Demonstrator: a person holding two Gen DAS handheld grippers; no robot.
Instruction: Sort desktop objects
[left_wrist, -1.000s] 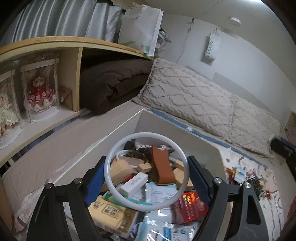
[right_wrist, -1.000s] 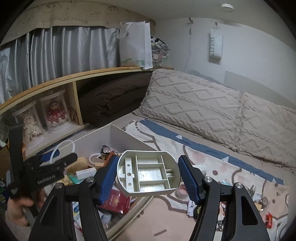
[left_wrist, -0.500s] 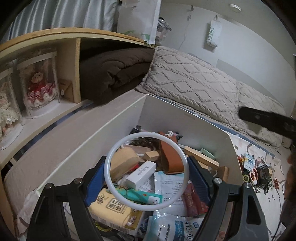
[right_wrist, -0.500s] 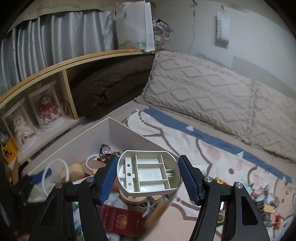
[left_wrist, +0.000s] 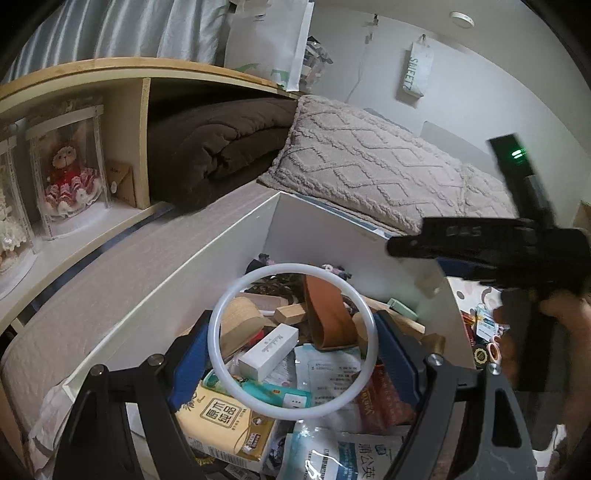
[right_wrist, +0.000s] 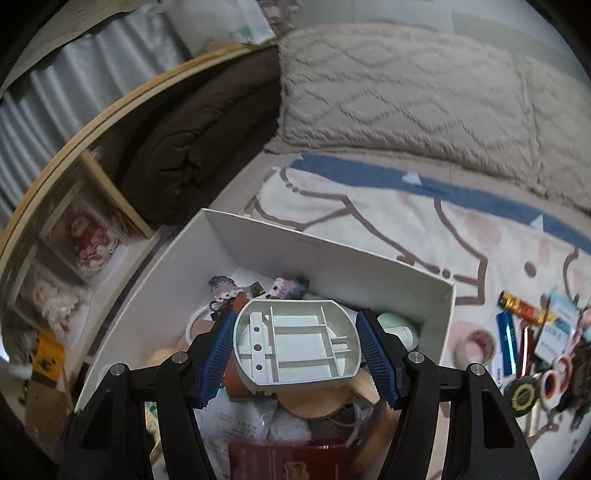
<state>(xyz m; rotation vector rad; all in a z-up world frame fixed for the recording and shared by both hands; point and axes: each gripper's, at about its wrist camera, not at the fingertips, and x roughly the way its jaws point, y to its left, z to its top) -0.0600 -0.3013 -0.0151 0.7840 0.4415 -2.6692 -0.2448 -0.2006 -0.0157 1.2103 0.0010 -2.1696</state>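
My left gripper is shut on a white plastic ring and holds it above a white storage box full of small items. My right gripper is shut on a white oval plastic tray with inner ribs, held over the same box. In the left wrist view the right gripper's black body and the hand holding it show at the right, above the box's right wall.
The box holds a brown leather strap, a small white carton, a tissue pack and paper packets. Loose tapes and small items lie on the patterned bedsheet to the right. Pillows, a brown blanket and a wooden shelf stand behind.
My right gripper has swung left and tilted down with the tray and is now over the box. My left gripper, with the ring, has come closer above the box.
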